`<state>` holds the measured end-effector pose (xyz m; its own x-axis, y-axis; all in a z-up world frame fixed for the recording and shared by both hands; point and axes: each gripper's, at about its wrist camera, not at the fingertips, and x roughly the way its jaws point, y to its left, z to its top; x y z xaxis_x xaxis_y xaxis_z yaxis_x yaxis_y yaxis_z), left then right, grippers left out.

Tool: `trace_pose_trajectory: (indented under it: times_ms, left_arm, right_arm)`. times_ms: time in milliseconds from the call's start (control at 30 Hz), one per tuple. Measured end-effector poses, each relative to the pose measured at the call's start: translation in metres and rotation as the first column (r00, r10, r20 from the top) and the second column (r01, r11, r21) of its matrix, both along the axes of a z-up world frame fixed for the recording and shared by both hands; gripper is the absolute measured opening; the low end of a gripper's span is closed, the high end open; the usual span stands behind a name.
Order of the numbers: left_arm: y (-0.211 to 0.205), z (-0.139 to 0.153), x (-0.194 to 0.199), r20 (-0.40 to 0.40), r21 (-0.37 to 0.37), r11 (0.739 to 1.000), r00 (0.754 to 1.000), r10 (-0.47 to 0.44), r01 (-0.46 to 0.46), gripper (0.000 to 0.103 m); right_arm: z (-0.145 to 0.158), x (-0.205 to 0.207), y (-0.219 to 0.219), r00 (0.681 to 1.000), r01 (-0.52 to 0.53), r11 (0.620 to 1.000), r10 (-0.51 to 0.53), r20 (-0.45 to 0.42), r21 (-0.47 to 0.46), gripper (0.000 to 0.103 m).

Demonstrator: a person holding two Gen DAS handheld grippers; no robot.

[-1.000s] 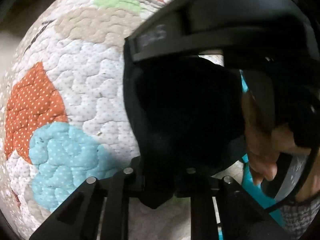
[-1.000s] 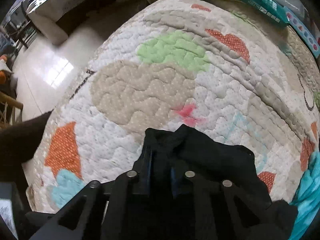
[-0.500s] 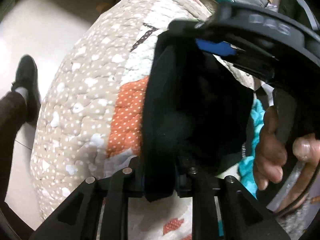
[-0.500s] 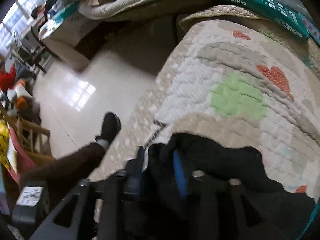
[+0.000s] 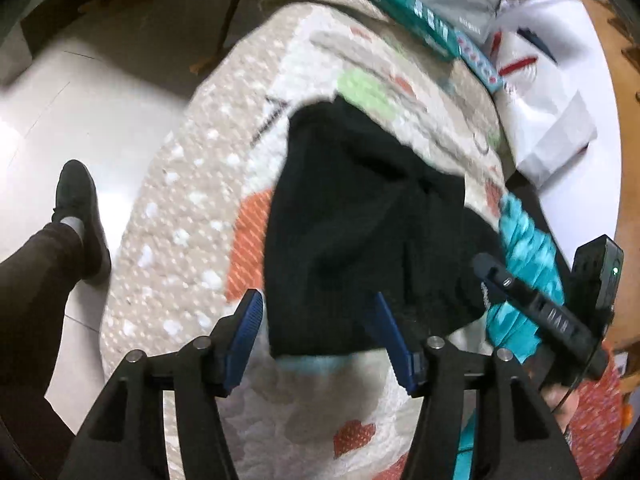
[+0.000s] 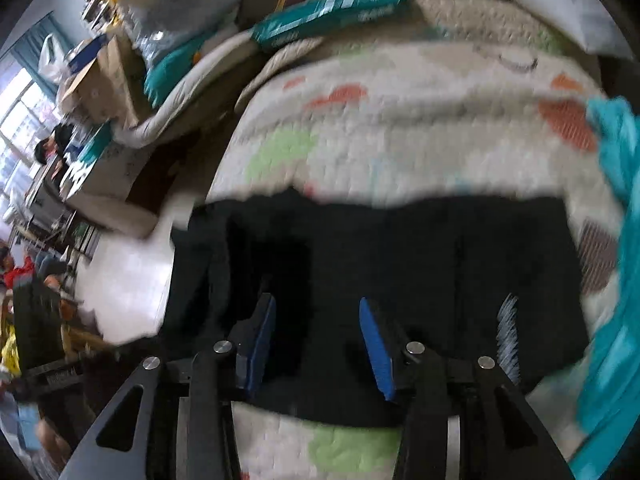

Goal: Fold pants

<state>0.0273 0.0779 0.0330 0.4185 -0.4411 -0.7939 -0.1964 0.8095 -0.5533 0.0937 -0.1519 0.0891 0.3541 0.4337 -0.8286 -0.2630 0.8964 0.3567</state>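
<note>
Left wrist view: my left gripper (image 5: 316, 314) stood wide open, holding nothing; black pants (image 5: 352, 232) lay folded on the quilt (image 5: 192, 208), spreading ahead of and between my fingers (image 5: 248, 320). Teal cloth (image 5: 528, 248) lay right of them. Right wrist view: my right gripper (image 6: 316, 320) was likewise open and empty, pants (image 6: 440, 248) just ahead of its fingers (image 6: 374, 340).

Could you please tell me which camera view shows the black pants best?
The left wrist view: the black pants appear nearly whole and fairly sharp on the quilt. The right wrist view shows the pants closer but blurred, partly behind the open right gripper.
</note>
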Motion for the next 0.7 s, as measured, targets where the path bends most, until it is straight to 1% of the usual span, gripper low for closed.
trace_pose_trajectory:
  times_ms: [67, 133, 167, 200, 233, 267, 300, 367, 433, 467, 500, 567, 600, 633, 700]
  left_arm:
    - [-0.005, -0.003, 0.002, 0.000, 0.040, 0.999, 1.000, -0.006, 0.006, 0.058]
    - [-0.009, -0.007, 0.001, 0.005, 0.098, 0.995, 1.000, -0.006, 0.005, 0.058]
    - [-0.012, -0.010, 0.002, -0.002, 0.117, 0.993, 1.000, -0.009, 0.009, 0.058]
    - [-0.012, -0.015, 0.003, -0.012, 0.135, 0.991, 1.000, -0.012, 0.013, 0.058]
    - [-0.013, -0.023, 0.005, -0.043, 0.149, 0.989, 0.999, -0.013, 0.020, 0.058]
    - [-0.013, -0.026, 0.005, -0.055, 0.145, 0.989, 0.998, -0.014, 0.022, 0.058]
    - [-0.012, -0.026, 0.004, -0.050, 0.145, 0.989, 0.999, -0.014, 0.021, 0.058]
    - [-0.014, -0.023, 0.004, -0.041, 0.151, 0.988, 0.999, -0.033, 0.038, 0.063]
    - [-0.016, -0.024, 0.005, -0.043, 0.161, 0.986, 0.998, -0.040, 0.047, 0.064]
    - [-0.017, -0.024, 0.005, -0.044, 0.169, 0.984, 0.998, -0.039, 0.046, 0.064]
    - [-0.017, -0.024, 0.004, -0.044, 0.174, 0.984, 0.998, -0.039, 0.046, 0.064]
    - [-0.019, -0.024, 0.005, -0.044, 0.182, 0.982, 0.998, -0.036, 0.044, 0.064]
    - [-0.019, -0.023, 0.005, -0.043, 0.185, 0.982, 0.998, -0.037, 0.044, 0.064]
    - [-0.022, -0.023, 0.007, -0.043, 0.188, 0.981, 0.998, -0.035, 0.042, 0.064]
    - [-0.023, -0.024, 0.008, -0.043, 0.198, 0.979, 0.999, -0.033, 0.040, 0.064]
  right_arm:
    - [-0.012, 0.002, 0.017, 0.999, -0.040, 0.999, 0.041, -0.022, 0.013, 0.047]
    - [-0.019, 0.002, 0.038, 0.996, -0.082, 0.997, 0.082, -0.016, 0.002, 0.046]
    - [-0.022, 0.002, 0.045, 0.996, -0.086, 0.996, 0.086, -0.003, -0.016, 0.041]
    - [-0.025, 0.001, 0.049, 0.997, -0.078, 0.996, 0.078, 0.000, -0.042, 0.012]
    - [-0.029, 0.003, 0.049, 0.999, -0.050, 0.996, 0.049, -0.022, -0.068, 0.006]
    - [-0.032, 0.000, 0.042, 0.999, -0.010, 0.998, 0.007, -0.047, -0.063, 0.006]
    - [-0.033, -0.006, 0.034, 0.998, 0.021, 0.998, -0.025, -0.064, -0.065, 0.006]
    - [-0.033, -0.018, 0.024, 0.994, 0.066, 0.995, -0.072, -0.081, -0.073, 0.006]
    - [-0.030, -0.028, 0.015, 0.989, 0.116, 0.990, -0.122, -0.078, -0.077, 0.007]
    - [-0.028, -0.032, 0.012, 0.988, 0.136, 0.988, -0.140, -0.071, -0.067, 0.010]
    - [-0.024, -0.034, 0.008, 0.986, 0.151, 0.987, -0.154, -0.068, -0.047, 0.012]
    - [-0.017, -0.032, -0.004, 0.977, 0.206, 0.978, -0.205, -0.053, 0.014, 0.012]
    - [-0.014, -0.031, -0.007, 0.975, 0.220, 0.975, -0.219, -0.043, 0.019, 0.012]
    - [-0.011, -0.027, -0.011, 0.973, 0.232, 0.972, -0.231, -0.029, 0.031, 0.012]
    - [-0.007, -0.019, -0.012, 0.975, 0.224, 0.970, -0.224, -0.013, 0.098, 0.012]
